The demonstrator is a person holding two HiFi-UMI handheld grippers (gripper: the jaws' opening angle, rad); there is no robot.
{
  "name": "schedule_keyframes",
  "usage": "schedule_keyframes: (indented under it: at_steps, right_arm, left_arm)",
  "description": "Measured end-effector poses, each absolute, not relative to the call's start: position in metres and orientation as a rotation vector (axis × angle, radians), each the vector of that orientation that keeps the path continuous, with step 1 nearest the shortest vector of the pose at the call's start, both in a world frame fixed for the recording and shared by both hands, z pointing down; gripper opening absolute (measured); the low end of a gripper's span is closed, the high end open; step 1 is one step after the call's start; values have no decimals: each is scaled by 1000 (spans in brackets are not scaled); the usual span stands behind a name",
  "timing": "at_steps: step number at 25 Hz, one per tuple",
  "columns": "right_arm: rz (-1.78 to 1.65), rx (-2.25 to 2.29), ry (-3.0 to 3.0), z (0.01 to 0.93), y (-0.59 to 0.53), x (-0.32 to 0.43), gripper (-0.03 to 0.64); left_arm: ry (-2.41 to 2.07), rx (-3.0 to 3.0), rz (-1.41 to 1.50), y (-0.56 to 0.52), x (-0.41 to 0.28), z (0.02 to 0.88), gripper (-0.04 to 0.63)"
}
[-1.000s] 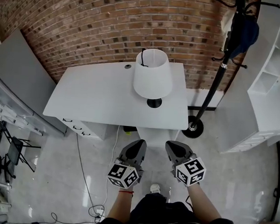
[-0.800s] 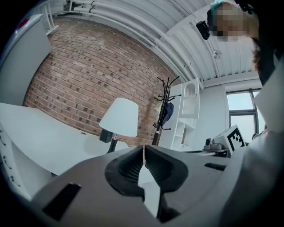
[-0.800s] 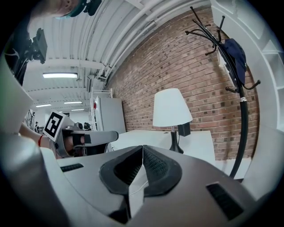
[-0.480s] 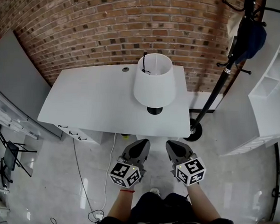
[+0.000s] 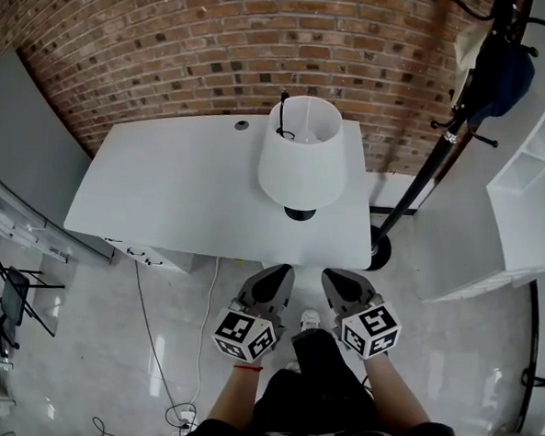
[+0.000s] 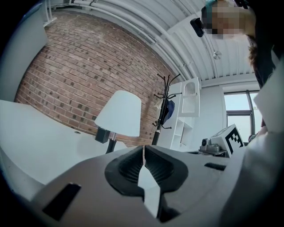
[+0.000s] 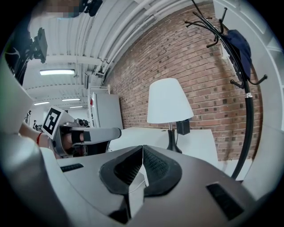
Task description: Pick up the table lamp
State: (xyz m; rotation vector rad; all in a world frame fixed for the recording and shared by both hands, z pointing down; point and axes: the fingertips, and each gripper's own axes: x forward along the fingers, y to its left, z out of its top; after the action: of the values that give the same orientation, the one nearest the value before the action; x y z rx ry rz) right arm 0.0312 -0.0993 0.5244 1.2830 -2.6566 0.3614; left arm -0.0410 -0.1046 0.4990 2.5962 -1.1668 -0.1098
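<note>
**Open before the reach**

Found the white-shaded, black-stemmed table lamp upright on the white counter, well ahead. Carried left gripper and right gripper with jaws together, empty. Needed jaws parted, then closed on the slim stem.

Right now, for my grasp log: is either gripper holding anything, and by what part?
Nothing is held. Left gripper and right gripper have shut, empty jaws; the lamp stands untouched on the desk.
</note>
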Motion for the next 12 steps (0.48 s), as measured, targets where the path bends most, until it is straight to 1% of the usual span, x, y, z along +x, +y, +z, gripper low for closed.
schedule_keyframes:
  at_steps: [12]
  right_arm:
    - [327,1156,-2676,535,-161,10,3]
  left_arm:
    - [-1130,2553,-121,-169,-36,510,23]
